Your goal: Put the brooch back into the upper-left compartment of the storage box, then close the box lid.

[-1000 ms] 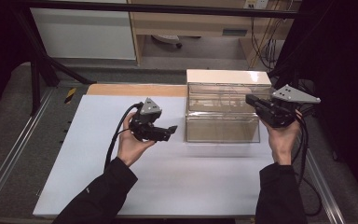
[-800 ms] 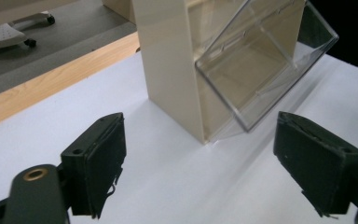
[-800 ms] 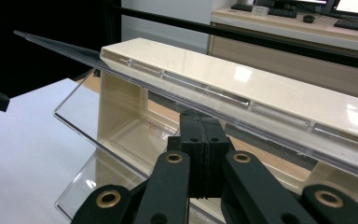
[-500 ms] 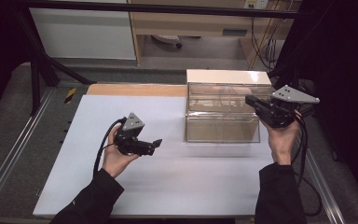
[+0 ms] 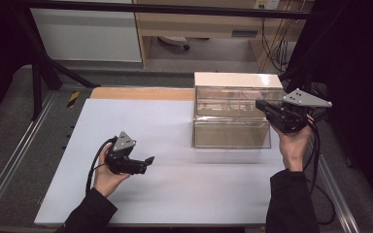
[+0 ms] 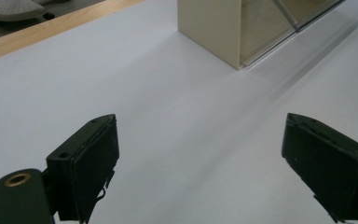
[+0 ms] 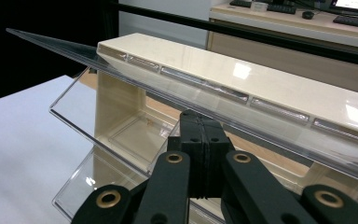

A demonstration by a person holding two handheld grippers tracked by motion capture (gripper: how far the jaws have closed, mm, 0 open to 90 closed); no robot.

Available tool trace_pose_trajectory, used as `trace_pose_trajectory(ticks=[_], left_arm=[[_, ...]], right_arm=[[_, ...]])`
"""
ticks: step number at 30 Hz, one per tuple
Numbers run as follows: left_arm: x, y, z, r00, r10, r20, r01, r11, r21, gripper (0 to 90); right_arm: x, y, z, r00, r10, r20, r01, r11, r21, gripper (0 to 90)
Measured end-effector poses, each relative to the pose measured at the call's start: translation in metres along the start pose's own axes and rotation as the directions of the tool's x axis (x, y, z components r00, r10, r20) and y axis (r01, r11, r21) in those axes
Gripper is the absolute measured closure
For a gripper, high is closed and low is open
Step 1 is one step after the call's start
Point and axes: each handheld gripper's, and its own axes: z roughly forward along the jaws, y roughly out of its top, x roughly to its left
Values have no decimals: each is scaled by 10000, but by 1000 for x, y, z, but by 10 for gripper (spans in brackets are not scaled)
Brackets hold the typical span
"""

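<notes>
Brightness: the white table point(image 5: 175, 121) was evenly lit from above; the surroundings were dark.
Shadows: soft and faint beside the cabinet point(image 6: 214, 32).
Glare: pale reflections lay on the cabinet top point(image 7: 242, 70) and the clear flap point(image 7: 88, 107).
Focus: the high view was slightly soft; the near jaws in both gripper views were blurred.

Your left claw point(image 5: 148, 160) has pulled back from the clear box point(image 5: 232, 127). It now sits lower over the worktop point(image 5: 175, 121), nearer you.
</notes>
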Motion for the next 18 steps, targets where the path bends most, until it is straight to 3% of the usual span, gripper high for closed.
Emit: trace_pose_trajectory(ticks=[18], left_arm=[[12, -44, -12, 9994, -192, -287, 202, 9992, 350, 107]], right_arm=[[1, -2, 0, 10000, -17, 18, 16, 9999, 144, 900]])
